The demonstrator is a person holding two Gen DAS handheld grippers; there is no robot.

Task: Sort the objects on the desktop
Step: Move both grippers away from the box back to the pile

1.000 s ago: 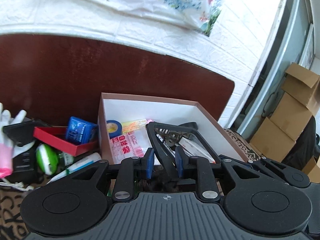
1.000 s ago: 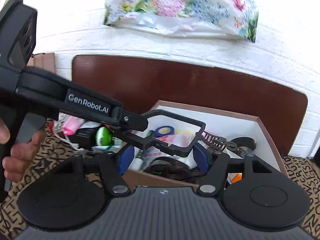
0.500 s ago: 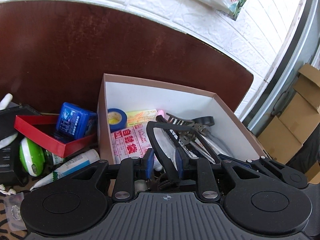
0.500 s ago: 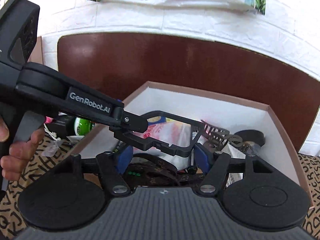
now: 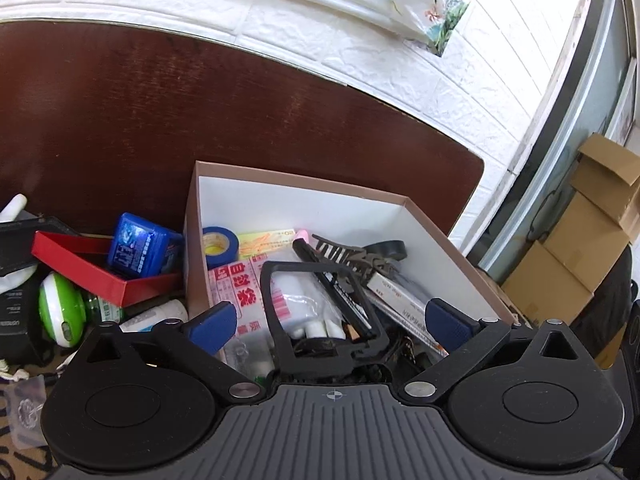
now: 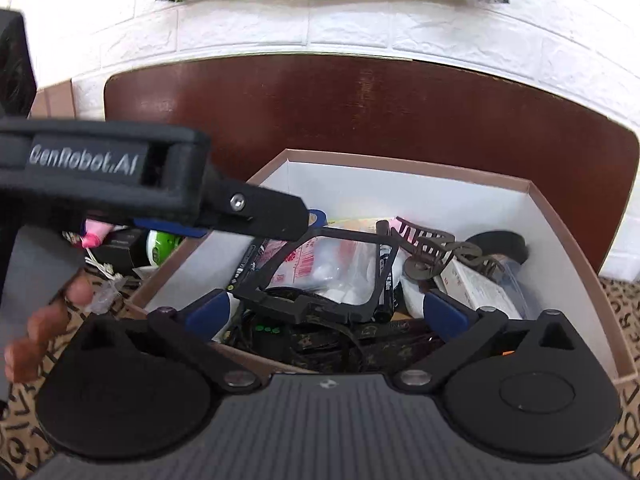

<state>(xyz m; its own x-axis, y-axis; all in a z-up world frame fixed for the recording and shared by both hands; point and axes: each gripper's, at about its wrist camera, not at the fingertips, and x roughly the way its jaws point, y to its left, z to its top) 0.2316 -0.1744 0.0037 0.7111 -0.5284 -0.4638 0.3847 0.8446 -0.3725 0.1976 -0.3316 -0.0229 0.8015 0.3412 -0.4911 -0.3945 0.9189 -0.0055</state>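
Two handheld grippers are hovering over an open cardboard box (image 5: 224,216) with white inner walls, sitting in front of a dark brown board (image 5: 200,120) against a white brick wall. The left gripper (image 5: 332,322) is opening its jaws, blue pads spread wide; a black rectangular frame (image 5: 320,312) is lying between them, touched by neither pad. The right gripper (image 6: 328,312) is also opening, its pads wide apart on either side of the same black frame (image 6: 320,276), not pressing it. The frame is resting inside the box on top of a clear plastic bag with red print (image 5: 244,300). Around it in the box are lying a roll of blue tape (image 5: 220,244), a brown hair claw (image 5: 348,252) and a black roll (image 6: 496,242). Left of the box are sitting a red tray (image 5: 80,268) carrying a blue packet (image 5: 136,246), and a green and white round object (image 5: 60,310). In the right wrist view, a person's fingers (image 6: 44,324) are gripping the left tool's handle
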